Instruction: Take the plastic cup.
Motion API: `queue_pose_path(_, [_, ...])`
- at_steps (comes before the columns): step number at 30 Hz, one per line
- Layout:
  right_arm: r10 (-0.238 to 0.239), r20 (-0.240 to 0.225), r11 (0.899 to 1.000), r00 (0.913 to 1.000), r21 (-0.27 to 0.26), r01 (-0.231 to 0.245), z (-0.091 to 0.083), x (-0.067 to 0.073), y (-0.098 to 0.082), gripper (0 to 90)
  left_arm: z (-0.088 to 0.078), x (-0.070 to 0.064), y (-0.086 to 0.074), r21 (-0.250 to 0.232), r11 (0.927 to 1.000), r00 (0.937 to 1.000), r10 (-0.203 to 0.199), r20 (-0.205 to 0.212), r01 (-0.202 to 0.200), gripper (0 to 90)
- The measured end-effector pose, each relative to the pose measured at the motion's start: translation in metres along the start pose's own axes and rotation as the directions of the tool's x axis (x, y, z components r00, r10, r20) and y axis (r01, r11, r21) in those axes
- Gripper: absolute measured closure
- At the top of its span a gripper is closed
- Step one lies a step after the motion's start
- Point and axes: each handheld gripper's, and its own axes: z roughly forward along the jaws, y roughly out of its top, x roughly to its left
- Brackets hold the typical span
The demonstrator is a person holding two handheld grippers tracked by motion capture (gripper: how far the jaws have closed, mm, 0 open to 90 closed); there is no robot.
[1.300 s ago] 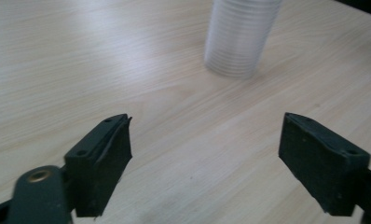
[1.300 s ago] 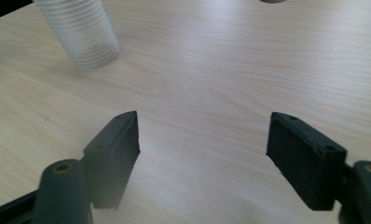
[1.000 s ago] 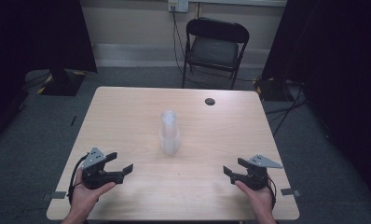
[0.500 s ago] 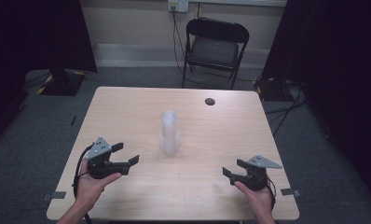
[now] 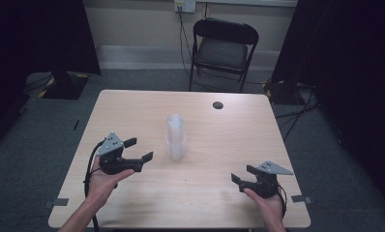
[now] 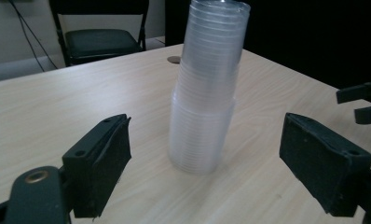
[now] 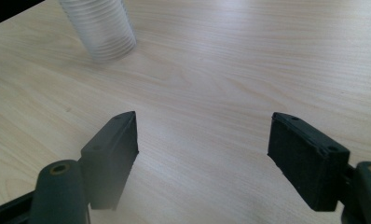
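In the high view, a stack of clear plastic cups (image 5: 175,137) stands upright near the middle of a light wooden table (image 5: 219,193). The left gripper (image 5: 139,149) is held in a hand (image 5: 102,181) on the left side of the table, near the stack and pointed toward it. Its jaws are spread wide and hold nothing. The right gripper (image 5: 244,174) sits low near the table's front right corner, well apart from the cups, its jaws also apart and empty. A small dark disc (image 5: 218,105) lies on the far part of the table, and a black folding chair (image 5: 223,48) stands on the floor beyond it.

In the left gripper view, the stack of cups (image 6: 207,88) rises straight ahead, between the lines of the two black jaws but farther off, so that neither pad touches it. The jaws are wide open. The disc (image 6: 174,59) shows behind the stack, the chair (image 6: 99,32) beyond the table edge, and the tips of the other gripper (image 6: 363,100) at the right edge.

In the right gripper view, the jaws stand wide apart over bare wood with nothing between them. The base of the cup stack (image 7: 102,30) shows at the upper left, well away.
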Motion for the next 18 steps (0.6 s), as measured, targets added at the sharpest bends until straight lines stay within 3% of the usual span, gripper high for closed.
queue_pose_path(6, [-0.001,-0.013,1.000,0.9999,0.009,0.001,0.005,0.000,0.000,24.2,0.010,0.000,0.012,0.019,0.9998,0.9999,-0.003,0.011,0.003,17.0])
queue_pose_path(10, [-0.006,-0.016,1.000,0.9999,0.009,0.006,0.004,0.001,0.001,24.4,0.016,-0.002,0.018,0.021,0.9996,0.9998,0.016,0.014,-0.016,18.6])
queue_pose_path(12, [-0.003,-0.020,1.000,0.9998,0.010,0.003,0.004,0.001,0.000,24.4,0.024,-0.005,0.025,0.052,0.9982,0.9991,0.027,0.033,-0.028,17.6])
queue_pose_path(13, [-0.004,-0.020,1.000,0.9998,0.011,0.004,0.004,0.001,0.000,24.4,0.025,-0.005,0.027,0.040,0.9986,0.9991,0.032,0.029,-0.033,18.0])
queue_pose_path(18, [0.001,-0.027,1.000,0.9996,0.010,-0.001,0.004,0.000,0.000,24.4,0.032,-0.003,0.040,0.032,0.9994,0.9993,0.007,0.037,-0.009,18.5])
